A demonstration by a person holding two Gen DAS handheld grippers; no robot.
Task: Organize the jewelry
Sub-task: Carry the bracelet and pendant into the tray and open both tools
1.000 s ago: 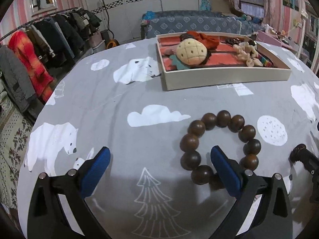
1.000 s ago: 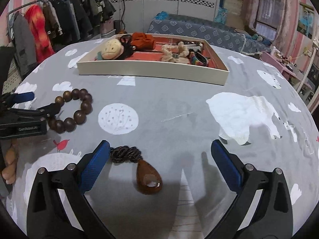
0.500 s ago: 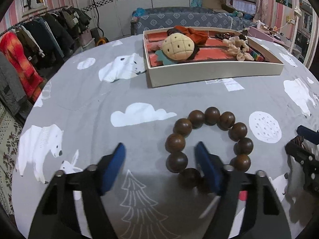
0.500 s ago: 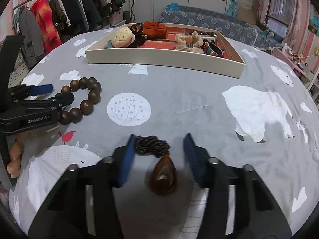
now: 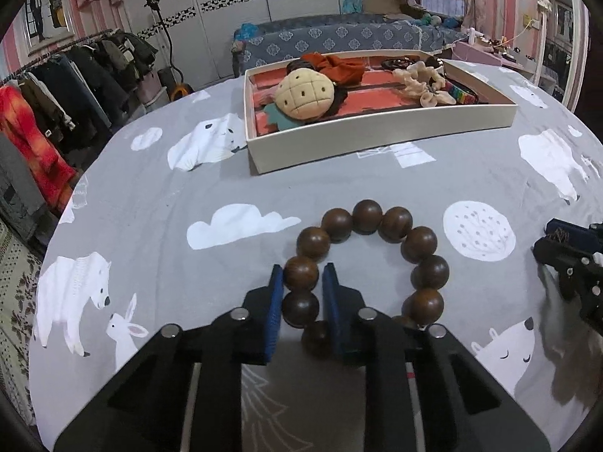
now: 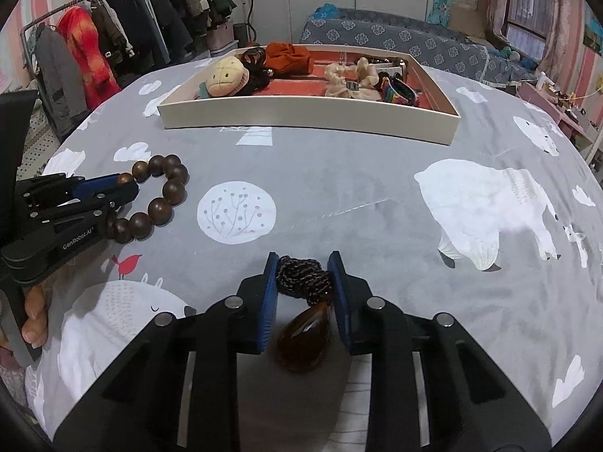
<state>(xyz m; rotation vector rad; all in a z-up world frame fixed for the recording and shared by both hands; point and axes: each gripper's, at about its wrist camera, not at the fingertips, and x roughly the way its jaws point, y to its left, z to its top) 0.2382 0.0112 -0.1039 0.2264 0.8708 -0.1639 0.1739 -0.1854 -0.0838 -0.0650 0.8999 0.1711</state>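
Bracelet [image 5: 365, 260], grey bear-print cloth [image 5: 150, 203], bedrm

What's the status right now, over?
Left tongs just closed on bead bracelet. Right tongs just closed on pendant cord. Tray ahead, path unobstructed.

One bead bracelet [image 5: 367, 260], one pendant necklace [image 6: 303, 329], one tray [image 6: 301, 122], two scrunchies [image 6: 288, 58]

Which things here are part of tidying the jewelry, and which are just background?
Job: wooden bead bracelet in left gripper; pendant with braided cord in right gripper; tray.
Lying about: clothes rack, sofa, bear-print cloth.
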